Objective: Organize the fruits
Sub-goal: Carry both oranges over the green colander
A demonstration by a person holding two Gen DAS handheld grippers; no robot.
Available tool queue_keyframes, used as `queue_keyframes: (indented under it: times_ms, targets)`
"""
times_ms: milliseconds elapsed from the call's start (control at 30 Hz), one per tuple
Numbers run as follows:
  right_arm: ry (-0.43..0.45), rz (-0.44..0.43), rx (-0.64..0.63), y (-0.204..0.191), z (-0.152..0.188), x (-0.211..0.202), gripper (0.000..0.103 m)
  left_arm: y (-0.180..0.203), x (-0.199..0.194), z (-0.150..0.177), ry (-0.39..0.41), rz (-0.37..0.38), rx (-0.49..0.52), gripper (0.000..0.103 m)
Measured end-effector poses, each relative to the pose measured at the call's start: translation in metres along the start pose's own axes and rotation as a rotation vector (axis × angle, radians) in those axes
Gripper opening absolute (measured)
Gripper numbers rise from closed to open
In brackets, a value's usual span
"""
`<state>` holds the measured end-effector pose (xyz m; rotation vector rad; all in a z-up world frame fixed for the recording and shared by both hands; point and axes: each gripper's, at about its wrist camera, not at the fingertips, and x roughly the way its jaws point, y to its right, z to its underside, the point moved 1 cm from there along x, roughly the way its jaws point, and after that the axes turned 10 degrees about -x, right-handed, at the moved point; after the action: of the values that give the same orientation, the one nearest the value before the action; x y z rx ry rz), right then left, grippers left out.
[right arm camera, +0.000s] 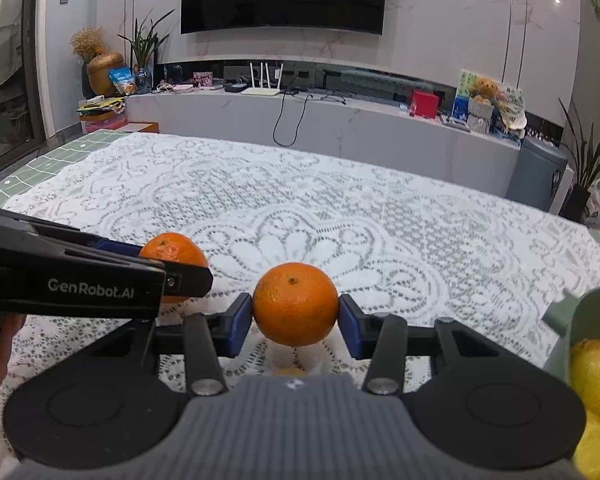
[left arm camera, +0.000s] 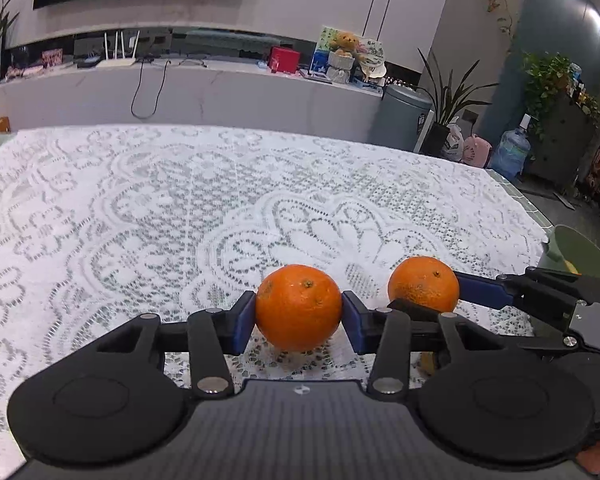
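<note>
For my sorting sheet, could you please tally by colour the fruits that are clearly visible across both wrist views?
Orange: 2, the left orange and the right orange
Yellow: 2, the yellow fruits in the green container
Total: 4 clearly seen

left tongs (left arm camera: 299,316) clamped, right tongs (right arm camera: 295,316) clamped

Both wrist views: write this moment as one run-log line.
left gripper: shut on left orange | right gripper: shut on right orange | green container: lemons
</note>
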<state>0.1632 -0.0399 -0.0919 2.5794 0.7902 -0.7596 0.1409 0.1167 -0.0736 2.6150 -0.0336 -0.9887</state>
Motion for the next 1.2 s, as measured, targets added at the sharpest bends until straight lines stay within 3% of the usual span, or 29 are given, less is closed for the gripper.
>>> queue_keyframes:
  times_ms: [533, 833, 1200]
  targets:
    - [0.046, 0.028, -0.011, 0.006, -0.001, -0.099, 0.044, 0.04, -0.068, 0.002, 0.043, 0.049, 0.031, 0.051]
    - [0.031, 0.072, 0.035, 0.035, 0.017, -0.166, 0.044, 0.082, -0.08, 0.016, -0.006, 0.141, 0.077, 0.051]
    - [-0.027, 0.162, 0.062, 0.098, 0.038, -0.22, 0.044, 0.168, -0.071, 0.024, -0.089, 0.259, 0.231, 0.051]
